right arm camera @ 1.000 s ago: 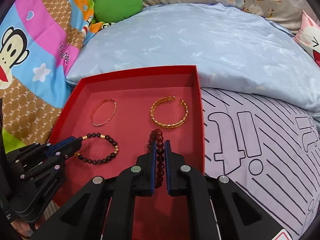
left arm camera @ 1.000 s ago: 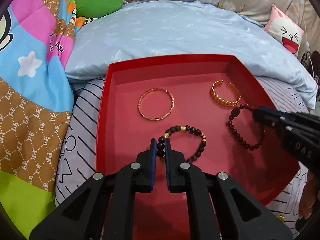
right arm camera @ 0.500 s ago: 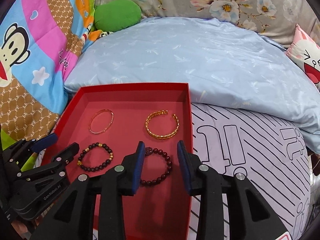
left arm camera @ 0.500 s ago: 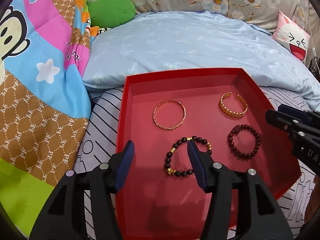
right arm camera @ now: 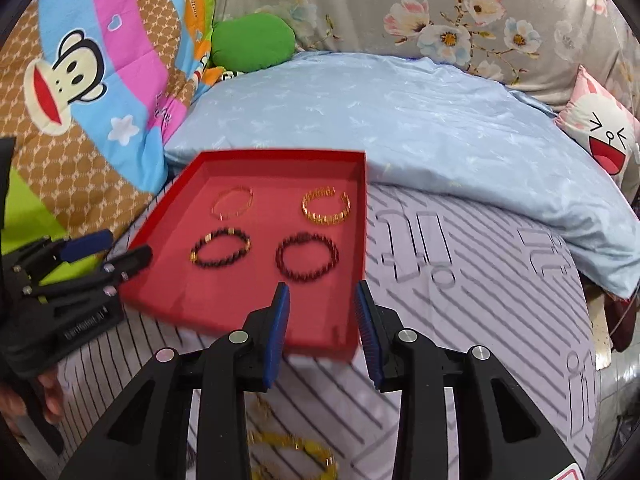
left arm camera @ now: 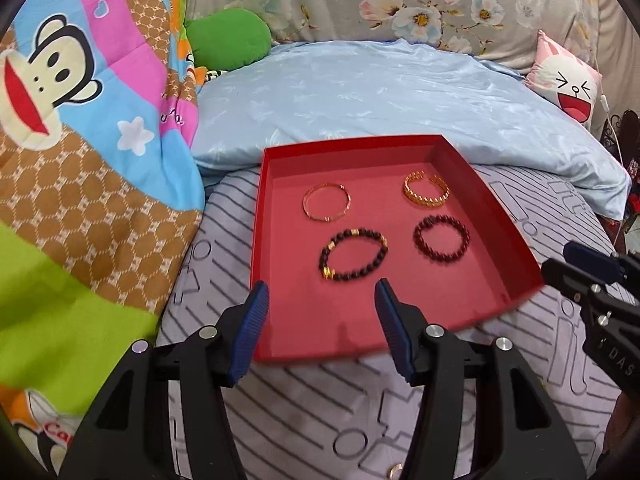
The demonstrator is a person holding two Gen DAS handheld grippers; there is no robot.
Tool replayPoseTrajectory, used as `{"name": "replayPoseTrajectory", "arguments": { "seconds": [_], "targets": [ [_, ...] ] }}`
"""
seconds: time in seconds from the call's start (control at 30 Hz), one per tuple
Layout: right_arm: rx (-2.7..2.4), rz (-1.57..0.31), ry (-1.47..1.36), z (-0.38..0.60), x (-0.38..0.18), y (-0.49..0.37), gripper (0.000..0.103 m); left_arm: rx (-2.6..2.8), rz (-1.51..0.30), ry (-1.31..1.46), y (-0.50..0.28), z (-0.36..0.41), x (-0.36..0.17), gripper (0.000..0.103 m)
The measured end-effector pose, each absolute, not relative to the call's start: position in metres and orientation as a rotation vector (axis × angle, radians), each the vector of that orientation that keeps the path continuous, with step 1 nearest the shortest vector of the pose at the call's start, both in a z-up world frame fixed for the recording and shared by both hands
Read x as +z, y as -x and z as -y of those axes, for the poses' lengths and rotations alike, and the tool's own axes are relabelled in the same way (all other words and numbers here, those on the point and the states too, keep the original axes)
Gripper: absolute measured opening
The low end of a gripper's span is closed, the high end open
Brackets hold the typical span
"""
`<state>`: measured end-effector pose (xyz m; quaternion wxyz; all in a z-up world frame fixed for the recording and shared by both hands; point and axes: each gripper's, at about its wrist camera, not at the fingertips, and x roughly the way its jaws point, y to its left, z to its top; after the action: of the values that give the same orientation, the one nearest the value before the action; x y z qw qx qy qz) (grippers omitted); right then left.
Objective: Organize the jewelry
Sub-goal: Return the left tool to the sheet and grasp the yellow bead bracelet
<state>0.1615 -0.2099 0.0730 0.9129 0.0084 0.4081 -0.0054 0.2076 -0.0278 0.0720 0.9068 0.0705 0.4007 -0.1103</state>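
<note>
A red tray (left arm camera: 360, 146) lies on the bed with a thin gold bangle (left arm camera: 305, 204), a gold cuff (left arm camera: 424, 202), a dark bead bracelet with gold beads (left arm camera: 352, 275) and a dark red bead bracelet (left arm camera: 440, 255) in it. My left gripper (left arm camera: 320, 300) hovers open over the tray's near edge with nothing between its fingers. In the right wrist view the same tray (right arm camera: 280, 154) holds the dark bracelet (right arm camera: 220, 262) and the red bracelet (right arm camera: 306, 277). My right gripper (right arm camera: 322, 300) is open and empty above the near right corner. The left gripper (right arm camera: 116, 246) shows at the tray's left side.
A gold chain (right arm camera: 296, 448) lies on the striped lilac sheet (right arm camera: 460, 320) below my right gripper. A pale blue pillow (left arm camera: 380, 92) sits behind the tray, a cartoon quilt (left arm camera: 80, 120) to the left, a green cushion (left arm camera: 228, 38) and a pink cushion (left arm camera: 568, 80) farther back.
Both grippers opened and let go of the bead bracelets, which now lie round in the tray. Both pulled back and upward, so the tray looks smaller and farther.
</note>
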Motion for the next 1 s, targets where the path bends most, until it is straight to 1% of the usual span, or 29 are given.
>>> {"name": "replayPoseTrajectory", "arguments": {
  "seconds": [0.33, 0.6, 0.77, 1.0],
  "targets": [
    [-0.040, -0.904, -0.056, 0.214, 0.043, -0.097, 0.033, -0.215, -0.869, -0.110, -0.140, 0.007, 0.055, 0.052],
    [-0.065, -0.936, -0.066, 0.217, 0.023, -0.084, 0.033, -0.196, -0.937, -0.069, -0.106, -0.008, 0.025, 0.053],
    [-0.078, -0.942, -0.061, 0.218, 0.013, -0.085, 0.033, -0.216, -0.953, -0.061, -0.089, -0.011, 0.015, 0.053],
    [-0.084, -0.964, -0.075, 0.219, 0.003, -0.089, 0.031, -0.226, -0.985, -0.054, -0.082, -0.011, 0.003, 0.053]
  ]
}}
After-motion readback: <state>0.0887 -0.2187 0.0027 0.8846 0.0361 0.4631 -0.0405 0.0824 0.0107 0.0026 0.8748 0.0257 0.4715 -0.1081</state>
